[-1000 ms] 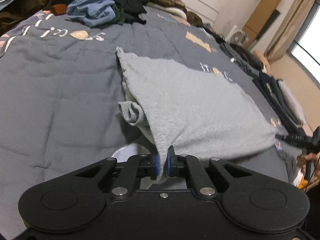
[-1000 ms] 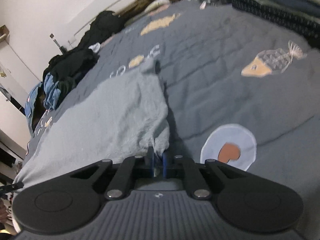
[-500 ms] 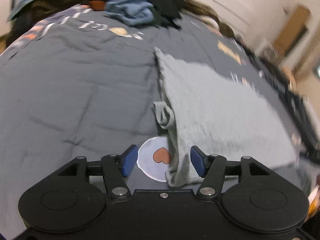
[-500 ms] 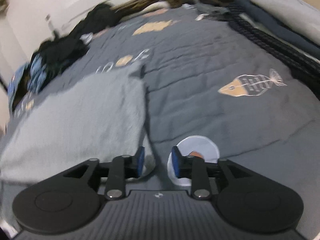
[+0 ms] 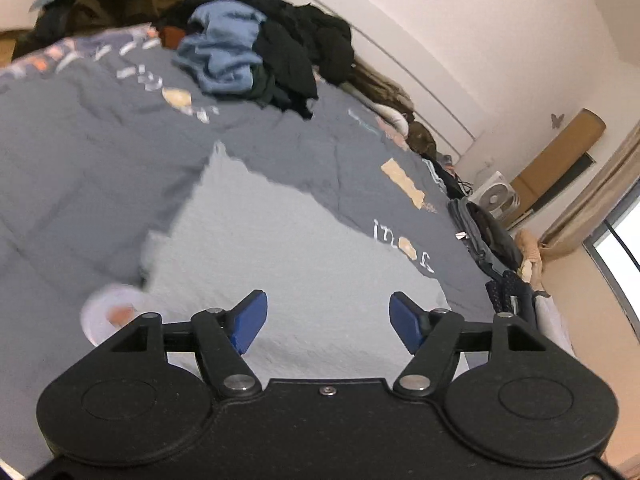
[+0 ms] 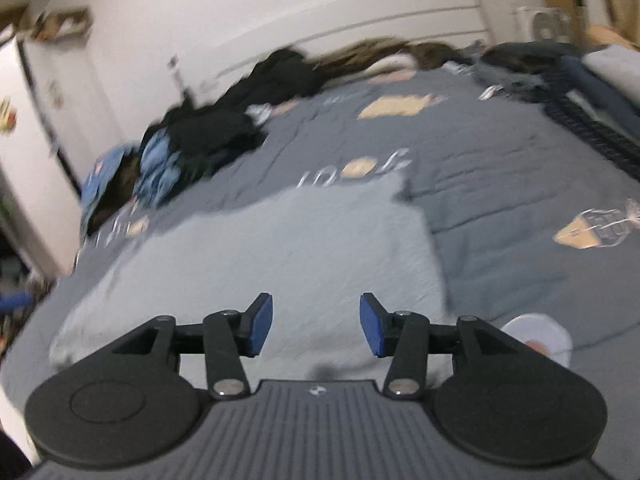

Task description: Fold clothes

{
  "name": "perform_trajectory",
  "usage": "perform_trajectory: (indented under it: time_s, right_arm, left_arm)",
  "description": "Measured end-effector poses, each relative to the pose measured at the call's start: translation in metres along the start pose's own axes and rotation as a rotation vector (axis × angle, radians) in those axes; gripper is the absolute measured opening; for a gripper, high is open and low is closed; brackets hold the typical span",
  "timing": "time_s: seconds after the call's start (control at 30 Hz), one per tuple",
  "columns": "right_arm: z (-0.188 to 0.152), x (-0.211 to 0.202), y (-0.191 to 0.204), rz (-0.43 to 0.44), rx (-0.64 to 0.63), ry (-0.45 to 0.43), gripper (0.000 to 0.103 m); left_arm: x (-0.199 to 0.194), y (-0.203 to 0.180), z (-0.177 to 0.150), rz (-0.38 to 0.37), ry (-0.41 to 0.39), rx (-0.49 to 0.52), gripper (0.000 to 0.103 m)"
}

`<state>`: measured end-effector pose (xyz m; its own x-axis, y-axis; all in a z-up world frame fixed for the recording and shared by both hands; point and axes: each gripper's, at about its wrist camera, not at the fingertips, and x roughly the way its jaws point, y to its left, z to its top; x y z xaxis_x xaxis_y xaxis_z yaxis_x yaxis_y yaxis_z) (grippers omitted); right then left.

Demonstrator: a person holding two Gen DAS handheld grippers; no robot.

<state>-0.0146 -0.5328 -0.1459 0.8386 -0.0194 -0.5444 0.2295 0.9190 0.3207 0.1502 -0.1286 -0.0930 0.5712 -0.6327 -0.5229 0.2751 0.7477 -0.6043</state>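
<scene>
Both grippers, left (image 5: 328, 322) and right (image 6: 316, 325), hang over the bed with blue pads apart, nothing between them; their jaws have just been opening. Beneath lies a dark grey quilted bedspread (image 5: 100, 168), and flat on it the folded light grey knit garment (image 5: 280, 248). A heap of dark and blue clothes (image 5: 256, 52) sits beyond it.

Left gripper (image 5: 324, 322) hangs tilted downward, its 2 blue pads (image 5: 250, 326) spread wide after just opening, nothing between them. Right gripper (image 6: 316, 326) angles down too, jaws freshly parted and empty, a narrower gap.
</scene>
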Motion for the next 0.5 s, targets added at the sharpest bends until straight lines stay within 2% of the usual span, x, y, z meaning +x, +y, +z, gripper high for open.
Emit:
perform_trajectory:
  time_s: [0.07, 0.17, 0.23, 0.33, 0.4, 0.5]
  right_arm:
    - [-0.007, 0.013, 0.002, -0.01, -0.016, 0.06, 0.047]
    - [-0.014, 0.026, -0.007, -0.07, 0.003, 0.137, 0.047]
    - [-0.009, 0.021, -0.009, -0.055, 0.027, 0.111, 0.047]
    - [0.002, 0.01, -0.004, -0.012, 0.047, 0.044, 0.047]
    - [0.008, 0.009, 0.001, 0.013, 0.07, 0.03, 0.048]
    - [0.011, 0.018, 0.018, 0.046, 0.071, 0.067, 0.05]
  left_arm:
    - [0.012, 0.005, -0.016, 0.019, -0.001, -0.064, 0.067]
    - [0.023, 0.022, -0.039, 0.06, -0.012, -0.186, 0.067]
    - [0.022, 0.035, -0.05, 0.082, -0.014, -0.239, 0.067]
    - [0.01, 0.055, -0.06, 0.104, -0.062, -0.349, 0.067]
    - [0.003, 0.062, -0.064, 0.117, -0.091, -0.374, 0.067]
    - [-0.004, 0.063, -0.066, 0.163, -0.124, -0.336, 0.067]
